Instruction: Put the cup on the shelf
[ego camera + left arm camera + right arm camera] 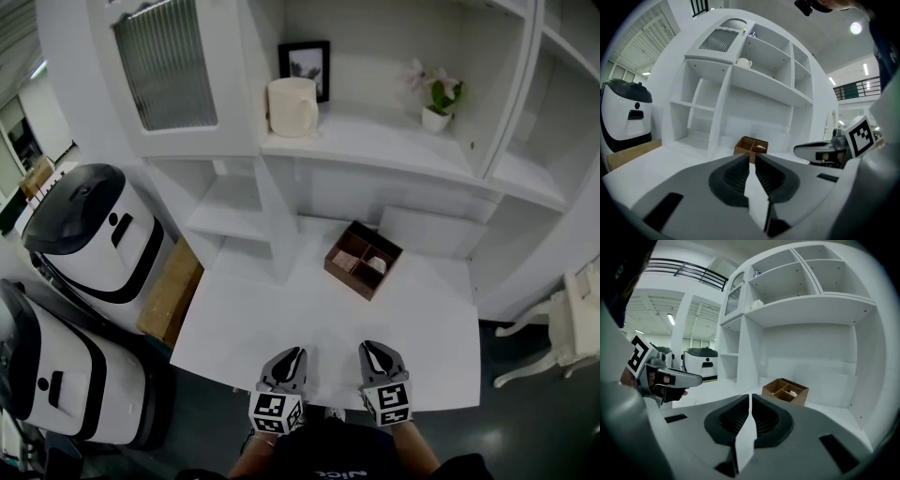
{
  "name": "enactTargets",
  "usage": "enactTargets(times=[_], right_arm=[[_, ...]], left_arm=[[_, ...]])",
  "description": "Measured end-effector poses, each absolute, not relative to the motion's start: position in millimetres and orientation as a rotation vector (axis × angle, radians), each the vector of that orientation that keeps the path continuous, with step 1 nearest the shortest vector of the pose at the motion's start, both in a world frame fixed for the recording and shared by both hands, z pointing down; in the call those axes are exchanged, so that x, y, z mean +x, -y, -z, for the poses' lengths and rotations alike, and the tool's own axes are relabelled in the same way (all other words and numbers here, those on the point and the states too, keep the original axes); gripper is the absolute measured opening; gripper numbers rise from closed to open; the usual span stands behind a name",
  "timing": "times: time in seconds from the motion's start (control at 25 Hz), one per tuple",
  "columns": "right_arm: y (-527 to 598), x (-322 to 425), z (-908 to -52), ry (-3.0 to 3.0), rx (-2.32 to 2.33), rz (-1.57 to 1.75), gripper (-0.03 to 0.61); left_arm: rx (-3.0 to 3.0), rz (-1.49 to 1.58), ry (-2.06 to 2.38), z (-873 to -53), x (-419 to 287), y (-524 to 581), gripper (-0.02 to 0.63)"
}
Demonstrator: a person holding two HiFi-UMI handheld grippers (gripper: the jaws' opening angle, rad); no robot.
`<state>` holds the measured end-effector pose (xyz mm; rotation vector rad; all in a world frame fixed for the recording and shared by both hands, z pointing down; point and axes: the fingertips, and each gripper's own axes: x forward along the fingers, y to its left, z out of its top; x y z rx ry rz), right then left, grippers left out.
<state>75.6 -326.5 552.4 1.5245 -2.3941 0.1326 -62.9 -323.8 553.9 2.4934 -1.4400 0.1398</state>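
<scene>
Both tools hang low over the near edge of the white table (244, 309), side by side and pointing at the shelving. The left gripper (292, 355) has its jaws pressed together with nothing between them, and the right gripper (373, 350) is the same: closed and empty.

The cup (292, 106) is well ahead of both and high above them. It already stands upright on the shelf (375, 141), slightly to the left gripper's side, just in front of a small picture frame (306, 67). A potted plant (437, 101) stands farther along, beyond the right gripper's line. A brown divided box (363, 260) sits on the table between the grippers and the shelving.

The cup looks like a cream glazed mug with a handle, so I would expect it to be rigid, moderately heavy, smooth enough to slip, and liable to chip if knocked. If it needs shifting, the surest hold seems to be a pinch over the rim, one jaw inside and one outside. The handle, on the side towards the frame, looks a narrower target.
</scene>
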Motion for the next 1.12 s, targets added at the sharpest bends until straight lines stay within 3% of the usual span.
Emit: enactTargets(times=[0.12, 1.12], right_arm=[[324.4, 74.8, -550.4, 2.406, 1.525, -0.132, 0.011], [333.3, 81.2, -544.4, 2.342, 1.569, -0.020, 0.008]], left_arm=[[2.493, -0.136, 1.437, -553.6, -63.8, 322.2, 0.005], [2.464, -0.185, 1.487, -565.5, -77.7, 323.6, 0.003]])
